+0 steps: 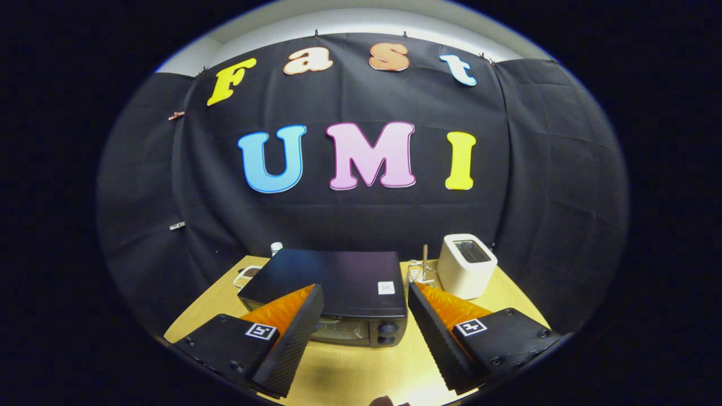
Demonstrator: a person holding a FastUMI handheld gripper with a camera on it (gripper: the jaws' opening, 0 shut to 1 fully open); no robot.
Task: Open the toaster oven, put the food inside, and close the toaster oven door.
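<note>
Oven (pixel 333 285) sits on the table (pixel 361 372), front face toward the claw, long axis running side to side across the view. Door closed; glass front partly hidden behind the left finger. Two knobs stacked at the right end of the front face. Flat dark top carries a small white sticker near its right front corner.

Behind the oven's left rear corner — a small white bottle (pixel 276 248) and a tray (pixel 247 276) with something dark in it, detail too small to tell. Right of the oven, near its back corner, a wire rack (pixel 422 274) with an upright stick. Just beyond that, a white toaster (pixel 467 266), slot up, apart from the oven.

Bare table in front of the oven, between it and the fingers, and along the right front edge. Table's left edge runs close past the tray. Black cloth wall close behind everything.

Claw (pixel 361 316) — fingers spread wide, holding nothing, touching nothing. Oven front lies just ahead, between the two fingertips. A small dark rounded thing shows at the table's near edge; cannot tell what.
</note>
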